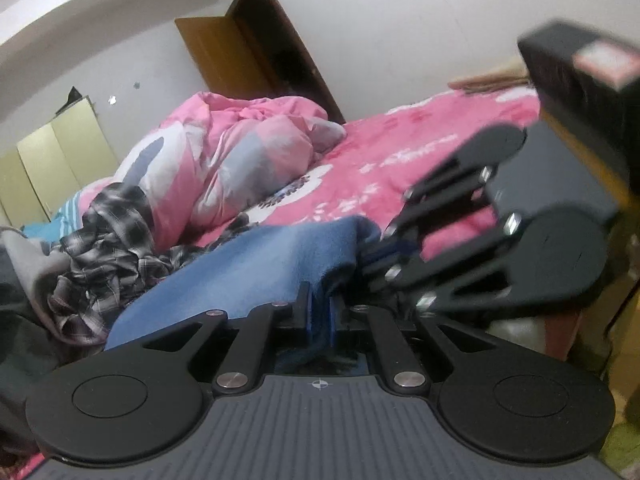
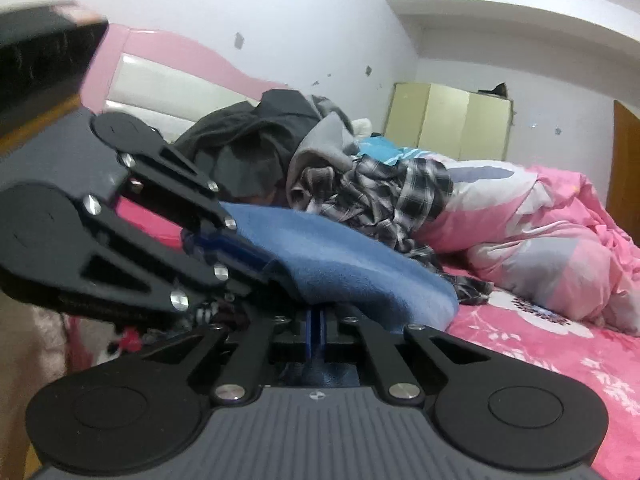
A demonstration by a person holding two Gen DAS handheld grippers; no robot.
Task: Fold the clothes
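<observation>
You had both tools, left tool [image 1: 320, 312] and right tool [image 2: 318, 330], pinched tight on the blue cloth [image 1: 256, 272] above the bed [image 1: 400, 152]. The checked shirt [image 2: 384, 204] pile waited unfolded.

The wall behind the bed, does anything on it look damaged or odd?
Yes. The white wall shows several dark chipped patches above the pink headboard and toward the pale wardrobe, like flaked paint.

Dim, flat indoor light — fisheye-bent edges, some motion blur.
</observation>
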